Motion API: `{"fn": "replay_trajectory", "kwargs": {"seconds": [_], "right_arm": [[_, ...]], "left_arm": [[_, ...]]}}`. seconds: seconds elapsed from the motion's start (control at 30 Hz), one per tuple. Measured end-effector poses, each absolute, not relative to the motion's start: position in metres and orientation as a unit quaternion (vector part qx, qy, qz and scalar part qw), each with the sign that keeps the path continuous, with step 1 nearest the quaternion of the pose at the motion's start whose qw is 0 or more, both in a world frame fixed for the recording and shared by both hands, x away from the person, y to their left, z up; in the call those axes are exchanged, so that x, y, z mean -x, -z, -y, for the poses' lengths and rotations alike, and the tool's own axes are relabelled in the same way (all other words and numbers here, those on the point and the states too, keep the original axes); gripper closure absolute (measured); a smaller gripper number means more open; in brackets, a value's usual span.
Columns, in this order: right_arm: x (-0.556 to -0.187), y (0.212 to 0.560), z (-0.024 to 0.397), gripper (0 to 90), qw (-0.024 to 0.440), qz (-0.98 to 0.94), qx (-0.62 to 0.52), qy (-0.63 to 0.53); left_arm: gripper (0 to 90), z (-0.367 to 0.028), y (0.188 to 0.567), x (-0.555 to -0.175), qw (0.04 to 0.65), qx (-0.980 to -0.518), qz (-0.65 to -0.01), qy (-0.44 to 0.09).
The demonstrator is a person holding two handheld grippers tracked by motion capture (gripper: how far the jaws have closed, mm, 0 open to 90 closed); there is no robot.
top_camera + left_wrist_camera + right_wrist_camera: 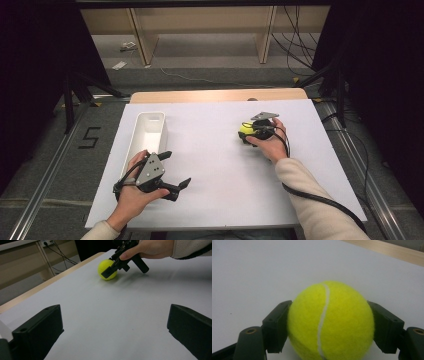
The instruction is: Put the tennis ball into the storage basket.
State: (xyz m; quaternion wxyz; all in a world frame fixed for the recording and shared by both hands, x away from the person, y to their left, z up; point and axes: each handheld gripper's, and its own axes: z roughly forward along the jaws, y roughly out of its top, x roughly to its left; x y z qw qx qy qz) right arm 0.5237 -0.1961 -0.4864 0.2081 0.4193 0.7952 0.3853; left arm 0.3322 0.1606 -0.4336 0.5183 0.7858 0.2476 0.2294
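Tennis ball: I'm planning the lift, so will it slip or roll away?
The tennis ball looks fuzzy, so it probably grips well between the right hand-held gripper pads. Being round, it would likely roll across the flat white table if released.

One overhead camera, two riding on the grippers.
The high view looks forward and down on the tabletop (220, 165); the left gripper view faces across it, sharing the tennis ball (107, 269) seen close-up by the right.

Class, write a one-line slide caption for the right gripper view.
Right gripper closed on a yellow tennis ball, jaws pressing both its sides, on the white table.
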Motion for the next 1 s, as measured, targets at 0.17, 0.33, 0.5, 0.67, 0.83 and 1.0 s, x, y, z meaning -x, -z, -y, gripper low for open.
{"fn": "replay_trajectory", "kwargs": {"seconds": [0.17,0.33,0.5,0.67,0.83,1.0], "right_arm": [[-0.524,0.485,0.197,26.4,0.214,-0.794,-0.419,-0.386],[-0.523,0.480,0.199,26.5,0.216,-0.788,-0.420,-0.395],[-0.521,0.476,0.197,26.5,0.218,-0.784,-0.418,-0.403],[-0.518,0.472,0.195,26.6,0.216,-0.783,-0.412,-0.413],[-0.517,0.469,0.192,26.6,0.212,-0.783,-0.406,-0.421],[-0.515,0.466,0.189,26.6,0.210,-0.784,-0.401,-0.425]], "left_arm": [[0.0,-0.161,0.434,-0.332,0.519,-0.786,-0.247,-0.229],[0.0,-0.161,0.433,-0.332,0.518,-0.786,-0.246,-0.231],[0.0,-0.161,0.433,-0.332,0.517,-0.787,-0.247,-0.230],[0.0,-0.161,0.434,-0.332,0.517,-0.787,-0.247,-0.230],[0.0,-0.161,0.433,-0.332,0.517,-0.787,-0.246,-0.230],[0.0,-0.161,0.434,-0.332,0.517,-0.787,-0.246,-0.229]]}}
